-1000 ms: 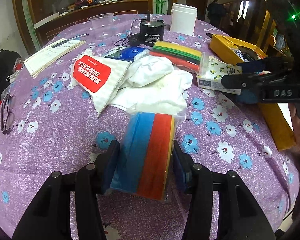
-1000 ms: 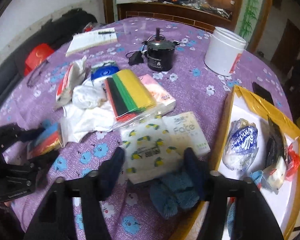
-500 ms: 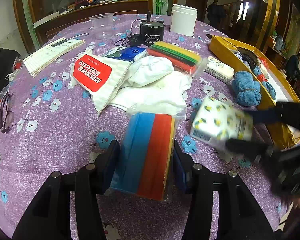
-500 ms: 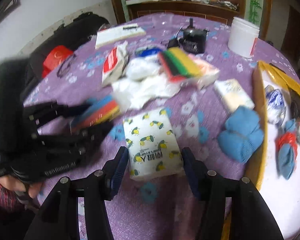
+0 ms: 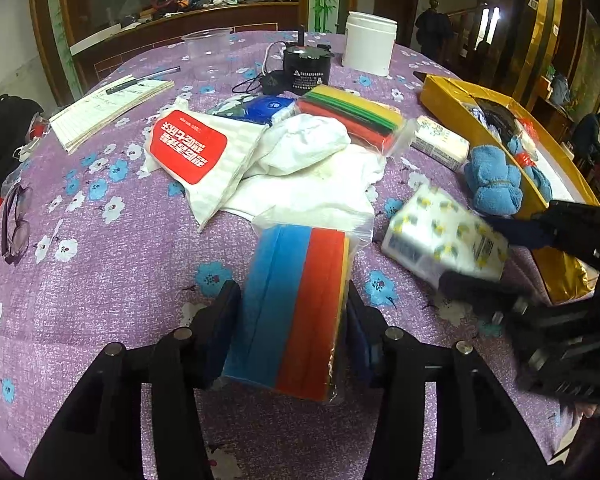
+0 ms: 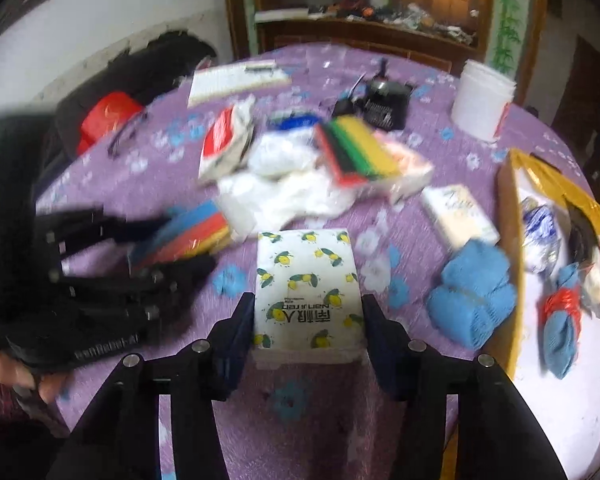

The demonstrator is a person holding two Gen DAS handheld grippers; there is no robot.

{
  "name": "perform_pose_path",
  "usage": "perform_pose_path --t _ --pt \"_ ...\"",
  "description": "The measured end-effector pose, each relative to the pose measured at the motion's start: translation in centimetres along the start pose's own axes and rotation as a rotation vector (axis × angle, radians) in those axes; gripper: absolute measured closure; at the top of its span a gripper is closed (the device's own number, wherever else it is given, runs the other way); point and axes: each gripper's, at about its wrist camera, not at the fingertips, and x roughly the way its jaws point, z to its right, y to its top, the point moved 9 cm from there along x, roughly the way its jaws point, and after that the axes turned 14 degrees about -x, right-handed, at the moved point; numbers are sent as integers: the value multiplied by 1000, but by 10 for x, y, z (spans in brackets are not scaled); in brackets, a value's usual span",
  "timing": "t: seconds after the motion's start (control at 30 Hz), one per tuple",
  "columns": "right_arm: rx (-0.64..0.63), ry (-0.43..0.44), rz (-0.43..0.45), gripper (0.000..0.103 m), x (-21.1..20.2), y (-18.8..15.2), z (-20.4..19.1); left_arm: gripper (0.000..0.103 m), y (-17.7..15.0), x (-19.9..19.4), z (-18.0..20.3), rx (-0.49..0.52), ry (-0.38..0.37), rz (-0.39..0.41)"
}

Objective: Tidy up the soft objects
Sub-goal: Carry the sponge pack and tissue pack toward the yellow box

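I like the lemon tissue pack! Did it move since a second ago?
Yes. The white lemon-print tissue pack, held in the right gripper, has come away from the gold cardboard box toward the bagged blue-and-red sponges.

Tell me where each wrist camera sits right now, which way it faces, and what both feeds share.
Left wrist: low behind the left gripper, facing across the purple floral tablecloth; its fingers clamp a bagged blue-and-red sponge pack.
Right wrist: behind the right gripper, angled down at the table; its fingers clamp a lemon-print tissue pack; a hand shows lower left.
Shared: both packs, each other's gripper, the blue towel roll, the yellow box.
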Motion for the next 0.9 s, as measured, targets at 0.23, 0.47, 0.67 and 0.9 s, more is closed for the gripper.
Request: perform_pose_path --t 0.23,0.47,0.67,0.9 --pt "107 -26 157 50 -8 16 27 55 14 -14 8 -85 -91 64" --pt "142 -50 161 50 -6 14 37 55 32 -11 12 -168 -103 122" --pt "139 -45 156 50 -4 12 36 55 21 -9 10 -131 -102 48" --pt "139 -39 163 50 -6 12 35 32 4 -7 9 -59 -68 -6"
